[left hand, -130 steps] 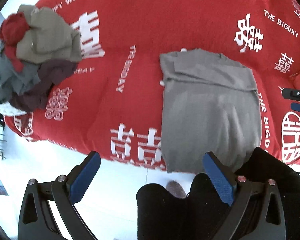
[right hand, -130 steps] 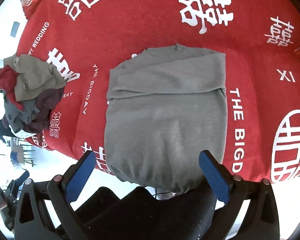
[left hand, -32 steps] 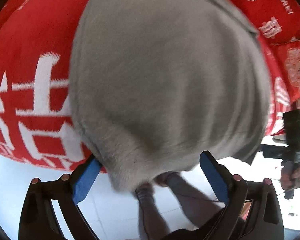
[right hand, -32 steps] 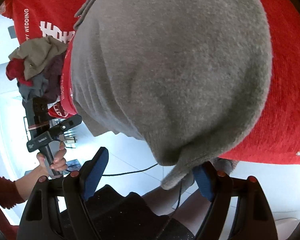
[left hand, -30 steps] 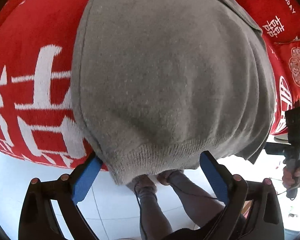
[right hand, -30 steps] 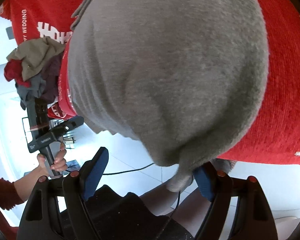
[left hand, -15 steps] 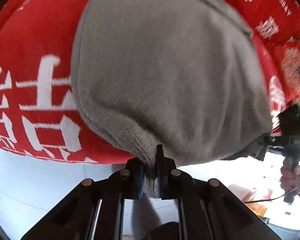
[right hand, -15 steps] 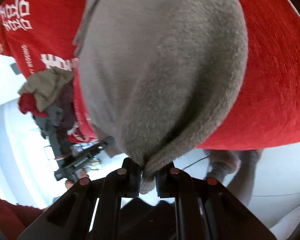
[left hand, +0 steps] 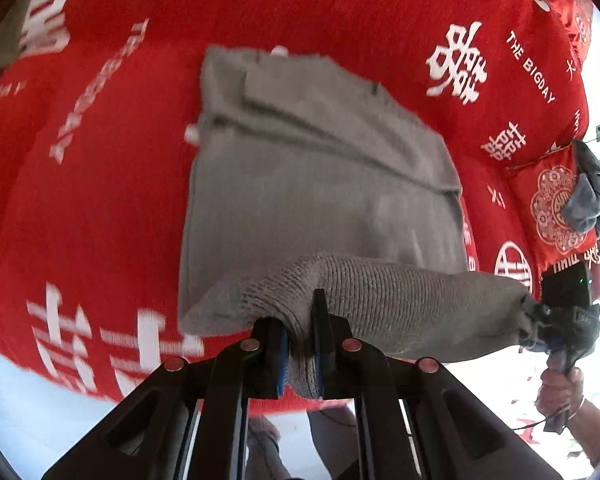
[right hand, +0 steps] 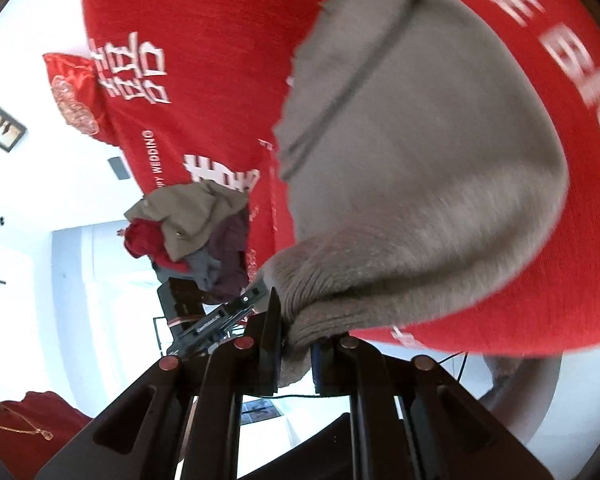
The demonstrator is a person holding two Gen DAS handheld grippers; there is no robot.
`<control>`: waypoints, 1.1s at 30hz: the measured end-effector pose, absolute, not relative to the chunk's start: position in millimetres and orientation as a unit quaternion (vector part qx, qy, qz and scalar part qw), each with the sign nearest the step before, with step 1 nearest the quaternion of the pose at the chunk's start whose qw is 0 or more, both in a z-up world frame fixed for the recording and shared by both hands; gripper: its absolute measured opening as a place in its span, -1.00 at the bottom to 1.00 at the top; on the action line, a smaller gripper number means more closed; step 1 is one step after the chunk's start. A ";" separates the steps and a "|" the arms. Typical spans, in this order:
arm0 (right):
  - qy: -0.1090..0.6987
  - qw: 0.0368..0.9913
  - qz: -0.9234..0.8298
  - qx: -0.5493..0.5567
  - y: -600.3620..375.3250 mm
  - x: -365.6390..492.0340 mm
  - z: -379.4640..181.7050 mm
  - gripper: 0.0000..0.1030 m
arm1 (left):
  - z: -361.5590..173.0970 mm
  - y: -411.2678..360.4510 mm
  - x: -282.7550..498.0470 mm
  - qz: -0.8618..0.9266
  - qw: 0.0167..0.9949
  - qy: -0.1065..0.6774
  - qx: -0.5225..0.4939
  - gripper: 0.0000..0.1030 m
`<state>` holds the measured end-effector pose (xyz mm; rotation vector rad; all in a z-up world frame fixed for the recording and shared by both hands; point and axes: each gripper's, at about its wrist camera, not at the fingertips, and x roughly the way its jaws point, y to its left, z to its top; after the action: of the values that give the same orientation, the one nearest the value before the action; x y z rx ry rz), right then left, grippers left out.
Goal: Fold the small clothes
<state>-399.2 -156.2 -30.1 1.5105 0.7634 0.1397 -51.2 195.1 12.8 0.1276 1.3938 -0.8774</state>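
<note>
A grey knitted sweater [left hand: 320, 184] lies on the red bed cover [left hand: 100, 200], its sleeves folded in across the top. My left gripper [left hand: 300, 344] is shut on the ribbed bottom hem at its left corner, lifted off the bed. My right gripper [right hand: 296, 344] is shut on the other hem corner of the grey sweater [right hand: 420, 168]. In the left wrist view the right gripper [left hand: 540, 328] shows at the far right with the hem stretched between the two. In the right wrist view the left gripper [right hand: 216, 320] shows at lower left.
A heap of unfolded clothes [right hand: 196, 236] sits at the bed's left edge. A red embroidered pillow [left hand: 552, 208] with a grey-blue garment [left hand: 588, 196] on it lies at the right. White floor lies below the bed's front edge [left hand: 40, 400]. A person's red sleeve [right hand: 32, 420] is at lower left.
Both grippers went from open around the hanging hem to shut on it. They then rose and carried the hem up over the bed, so the sweater's body shows lying flat.
</note>
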 end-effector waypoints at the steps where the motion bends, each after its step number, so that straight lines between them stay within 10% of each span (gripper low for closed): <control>1: 0.335 0.666 0.064 0.664 -166.4 -390.4 -25.2 -0.77 | 16.9 185.6 -45.4 -0.392 0.681 0.616 0.058 -0.80; 28: 0.434 0.637 -0.004 0.637 -385.1 -180.2 -136.4 -0.68 | -69.2 4.9 117.4 -0.289 0.713 0.633 0.094 -0.73; 33: 0.424 0.656 -0.022 0.624 -392.8 -188.4 -113.9 0.21 | -31.4 13.3 108.0 -0.309 0.723 0.608 0.106 -0.73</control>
<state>-188.4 -392.8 -113.9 1.4139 0.9615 -0.0507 108.0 13.3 -31.4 0.2341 1.3429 -0.6815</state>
